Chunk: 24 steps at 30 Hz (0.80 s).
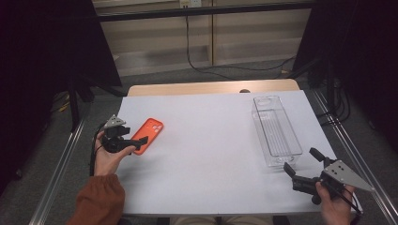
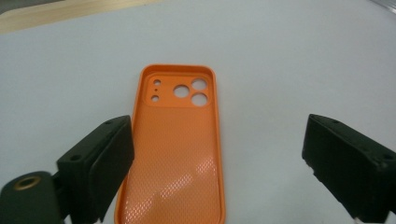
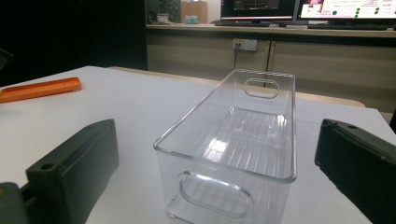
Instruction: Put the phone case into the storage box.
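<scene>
The orange phone case (image 2: 175,154) lies flat on the white table, hollow side up, its camera cut-outs at the far end. The clear plastic bin (image 1: 275,131) stands upright and empty, well apart on the right, with handle slots in both ends.

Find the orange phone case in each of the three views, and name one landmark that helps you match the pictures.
High view: orange phone case lies on the left part of the white table, at the left claw.
Left gripper view: centre, inside face up, camera holes at the far end.
Right gripper view: far left, seen edge-on.
Shared landmark: the white table surface; the clear bin marks the opposite side.
</scene>
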Available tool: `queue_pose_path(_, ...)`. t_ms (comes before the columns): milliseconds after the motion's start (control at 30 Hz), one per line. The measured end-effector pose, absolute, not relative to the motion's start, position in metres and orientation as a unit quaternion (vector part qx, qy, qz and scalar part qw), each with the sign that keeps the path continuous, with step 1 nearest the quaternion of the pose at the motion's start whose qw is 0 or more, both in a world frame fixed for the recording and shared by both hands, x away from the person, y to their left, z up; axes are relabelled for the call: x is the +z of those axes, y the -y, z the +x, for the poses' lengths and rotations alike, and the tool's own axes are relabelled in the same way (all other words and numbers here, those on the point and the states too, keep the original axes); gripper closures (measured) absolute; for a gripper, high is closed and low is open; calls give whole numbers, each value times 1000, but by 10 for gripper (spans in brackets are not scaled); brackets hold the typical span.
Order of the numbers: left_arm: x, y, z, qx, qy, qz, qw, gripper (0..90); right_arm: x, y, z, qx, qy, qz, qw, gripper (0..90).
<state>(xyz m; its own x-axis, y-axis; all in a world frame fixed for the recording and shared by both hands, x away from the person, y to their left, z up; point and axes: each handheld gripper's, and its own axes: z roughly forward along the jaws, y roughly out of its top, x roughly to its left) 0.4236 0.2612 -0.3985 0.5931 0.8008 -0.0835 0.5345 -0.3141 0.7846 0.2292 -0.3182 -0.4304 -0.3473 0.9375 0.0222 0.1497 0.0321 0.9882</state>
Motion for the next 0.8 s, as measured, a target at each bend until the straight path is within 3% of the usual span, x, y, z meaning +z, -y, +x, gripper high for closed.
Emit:
queue_pose_path(100, -397, -264, 426, 166, -424, 797, 396, 38, -431, 318, 230, 539, -618, 440, 366, 0)
queue_pose_path(500, -402, -268, 444, 189, -441, 796, 369, 63, -431, 319, 230, 538, -619, 441, 365, 0)
queue_pose_path(800, -414, -274, 460, 176, -459, 792, 363, 68, -431, 319, 230, 537, -619, 441, 366, 0)
